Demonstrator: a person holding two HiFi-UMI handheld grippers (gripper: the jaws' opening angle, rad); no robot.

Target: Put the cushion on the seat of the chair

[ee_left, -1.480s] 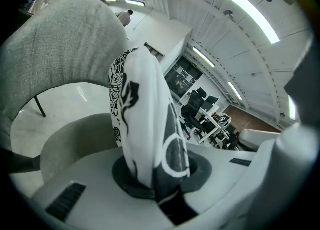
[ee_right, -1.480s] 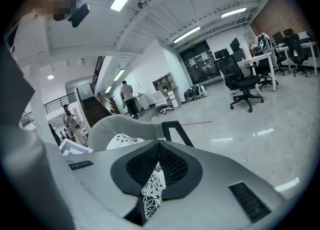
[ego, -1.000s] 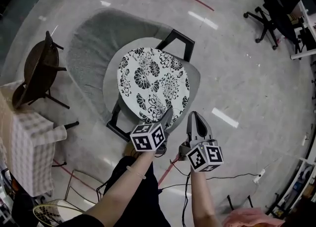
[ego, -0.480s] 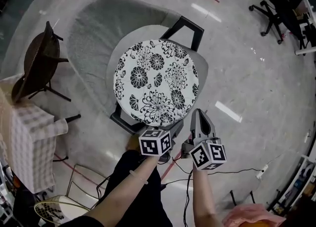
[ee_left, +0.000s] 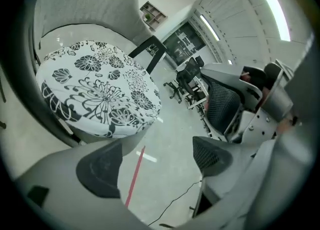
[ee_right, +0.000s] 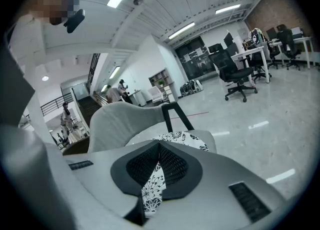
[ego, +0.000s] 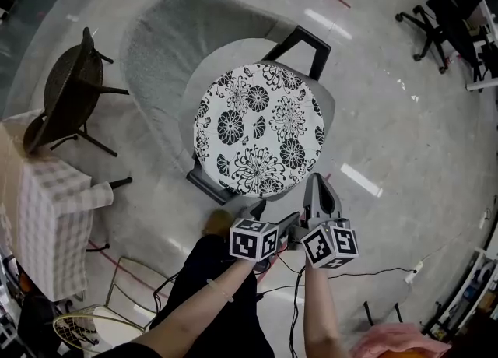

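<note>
My right gripper (ego: 317, 187) stays out of it no further than pinching the floral cushion's (ego: 259, 131) near edge, apparently to settle it on the grey chair (ego: 167, 37) seat, while my left gripper (ego: 268, 215), jaws just opened wide, holds nothing.

- No word, number, brand or sign can be read in any view.
- The left cube (ego: 254, 240), on the left gripper (ego: 272, 215) just below the cushion (ego: 259, 128) in the head view, bears black-and-white square code patterns, not letters or digits.
- The right cube (ego: 330, 244), on the right gripper (ego: 317, 185) below the cushion's lower right edge, bears patterns of the same kind.
</note>
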